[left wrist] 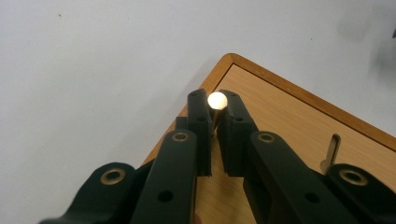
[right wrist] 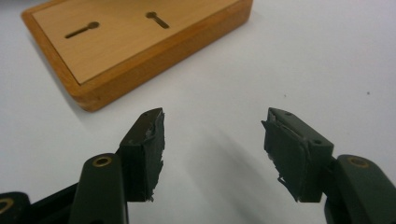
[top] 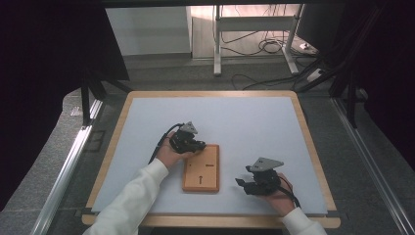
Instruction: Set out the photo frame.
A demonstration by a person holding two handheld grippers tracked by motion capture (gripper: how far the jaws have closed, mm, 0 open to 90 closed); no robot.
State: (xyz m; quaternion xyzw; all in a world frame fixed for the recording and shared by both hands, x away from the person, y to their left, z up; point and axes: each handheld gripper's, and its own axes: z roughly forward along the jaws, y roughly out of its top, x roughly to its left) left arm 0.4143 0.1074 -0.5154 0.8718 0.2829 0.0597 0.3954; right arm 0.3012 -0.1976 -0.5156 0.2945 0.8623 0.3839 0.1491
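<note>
While the left hand-held gripper (left wrist: 213, 108) stood over the near corner of the wooden board (top: 201, 169), its jaws were nearly together and pinched a small peg with a pale round head (left wrist: 217, 100), the head sitting right between the fingertips and the stem running down behind them. Judging from this, the grasp was made, but whether the peg was being pulled out of the board or was about to be set into it could not be read. Ahead of those jaws, farther along the board, one keyhole-shaped slot (left wrist: 330, 151) lay bare; the other slot (right wrist: 82, 30) and its neighbour both looked empty from the right side, so seating or removing pegs seemed largely still to do. The right hand-held gripper (right wrist: 212, 140) hovered above the pale surface (top: 254, 127) with its jaws wide apart and nothing between them, the board lying ahead and to its left, well apart. The peg's lower end was hidden by the jaws, and its contact with the board could not be made out.
</note>
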